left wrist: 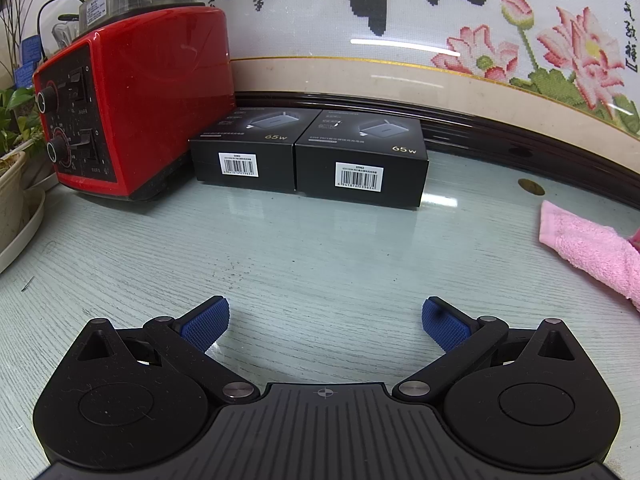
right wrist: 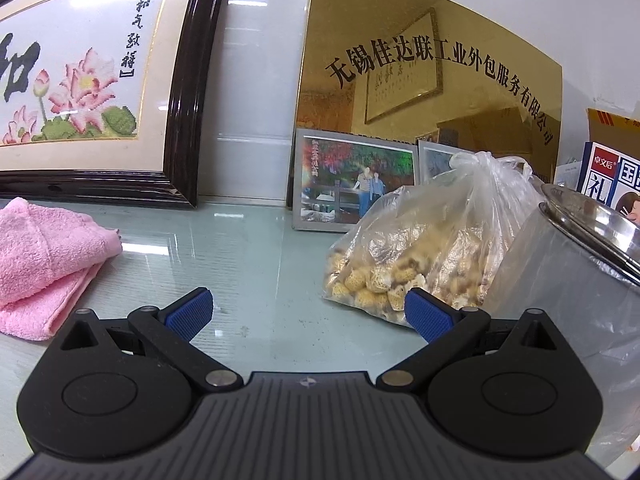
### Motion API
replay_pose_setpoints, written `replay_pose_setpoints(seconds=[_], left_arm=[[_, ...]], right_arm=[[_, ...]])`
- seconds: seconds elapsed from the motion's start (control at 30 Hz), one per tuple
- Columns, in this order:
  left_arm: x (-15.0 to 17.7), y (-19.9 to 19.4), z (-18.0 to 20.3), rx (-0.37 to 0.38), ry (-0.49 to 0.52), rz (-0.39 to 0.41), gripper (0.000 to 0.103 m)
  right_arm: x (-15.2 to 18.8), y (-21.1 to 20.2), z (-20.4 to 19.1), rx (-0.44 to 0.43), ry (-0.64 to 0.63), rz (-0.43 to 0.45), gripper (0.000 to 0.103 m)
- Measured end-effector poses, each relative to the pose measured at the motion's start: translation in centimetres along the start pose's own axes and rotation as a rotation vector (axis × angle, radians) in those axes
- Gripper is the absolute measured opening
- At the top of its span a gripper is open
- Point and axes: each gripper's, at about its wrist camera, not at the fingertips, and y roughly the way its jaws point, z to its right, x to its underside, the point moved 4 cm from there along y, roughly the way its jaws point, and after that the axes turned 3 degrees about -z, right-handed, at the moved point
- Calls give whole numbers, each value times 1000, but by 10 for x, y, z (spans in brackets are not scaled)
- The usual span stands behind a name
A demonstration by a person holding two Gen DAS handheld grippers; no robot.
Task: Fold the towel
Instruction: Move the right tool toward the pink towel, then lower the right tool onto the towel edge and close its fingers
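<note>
A pink towel (right wrist: pixel 44 256) lies folded in layers on the glass-topped table, at the left of the right wrist view. Its end also shows at the right edge of the left wrist view (left wrist: pixel 592 252). My left gripper (left wrist: pixel 325 322) is open and empty over bare table, well left of the towel. My right gripper (right wrist: pixel 308 312) is open and empty, to the right of the towel and apart from it.
A red blender base (left wrist: pixel 132 112) and two black charger boxes (left wrist: pixel 308 156) stand at the back. A framed embroidery (left wrist: pixel 440 40) leans behind. A plastic bag of snacks (right wrist: pixel 424 248), a metal pot (right wrist: pixel 580 248), photo frames (right wrist: pixel 352 180) and a plant pot (left wrist: pixel 12 184) stand around.
</note>
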Motion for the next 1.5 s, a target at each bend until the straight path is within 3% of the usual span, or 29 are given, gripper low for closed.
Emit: replay_pose_setpoints(seconds=[0.43, 0.7, 1.03, 1.5], left_arm=[[0, -1, 0, 0, 1, 0, 103], [0, 0, 0, -1, 1, 0, 103], [0, 0, 0, 0, 1, 0, 103], [0, 0, 0, -1, 2, 0, 103]], right_arm=[[1, 5, 0, 19, -22, -8, 103], [-5, -3, -1, 85, -24, -11, 103], [-32, -24, -49, 68, -128, 44, 103], [-63, 10, -148, -72, -196, 26, 103]])
